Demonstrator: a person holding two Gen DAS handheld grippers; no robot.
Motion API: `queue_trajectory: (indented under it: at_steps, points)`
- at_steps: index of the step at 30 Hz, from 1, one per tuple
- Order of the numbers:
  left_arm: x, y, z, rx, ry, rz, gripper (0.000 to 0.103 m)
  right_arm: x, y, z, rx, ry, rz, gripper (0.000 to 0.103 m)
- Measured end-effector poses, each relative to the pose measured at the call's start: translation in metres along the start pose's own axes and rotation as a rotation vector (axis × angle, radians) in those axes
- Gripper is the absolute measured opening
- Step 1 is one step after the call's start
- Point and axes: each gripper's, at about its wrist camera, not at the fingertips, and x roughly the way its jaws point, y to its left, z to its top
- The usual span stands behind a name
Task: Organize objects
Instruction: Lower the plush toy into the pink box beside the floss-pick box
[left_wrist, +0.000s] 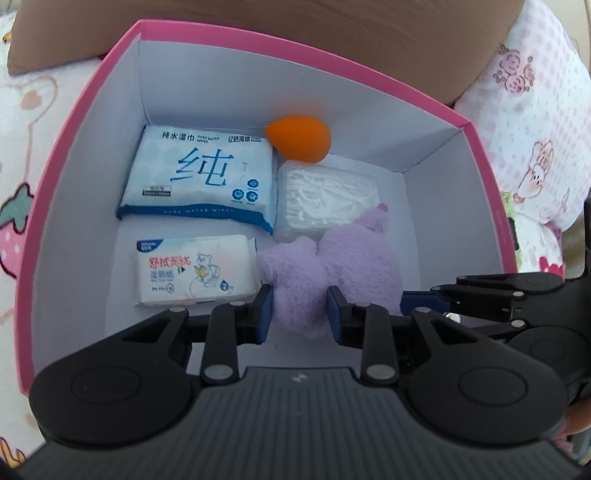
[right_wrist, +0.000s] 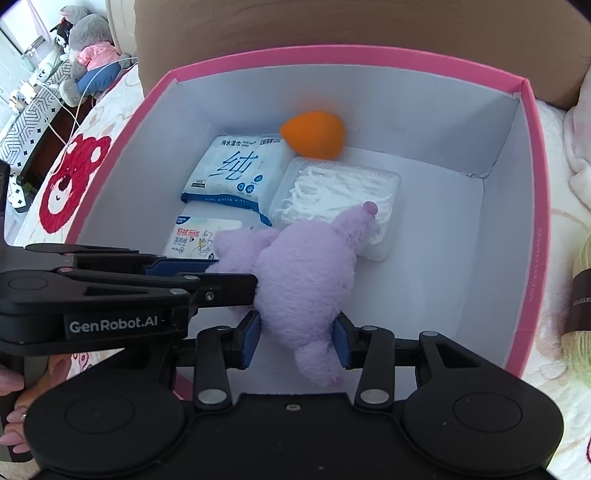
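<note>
I am seeing a fluffy lilac plush toy (right_wrist: 306, 280) lying in the pink box (left_wrist: 487, 192), its snout pointing to 1 o'clock and resting on the clear pack of white floss picks (left_wrist: 327, 199), with both wipe packs at 10 o'clock.

Home bedroom (cartoon bedsheet (left_wrist: 532, 122), plush toys (right_wrist: 88, 55))

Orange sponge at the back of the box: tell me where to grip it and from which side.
Grip the orange sponge across its fat rounded end, coming straight down from above. It lies on its side against the box back wall, with the blue wipes pack close beside it.
</note>
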Motion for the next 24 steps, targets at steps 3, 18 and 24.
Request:
queue_trajectory:
  at_steps: [3,18,24]
  points:
    - [0.002,0.001,0.000,-0.008,0.012,-0.001,0.029,0.004,0.000,-0.001,0.006,0.010,0.003,0.048]
    - [-0.004,0.008,0.002,0.021,0.014,0.038,0.031,-0.003,-0.003,-0.008,0.050,-0.041,0.046,0.057]
    - [-0.006,0.003,0.000,0.033,0.008,0.049,0.031,-0.010,0.001,-0.012,0.003,-0.068,0.035,0.058]
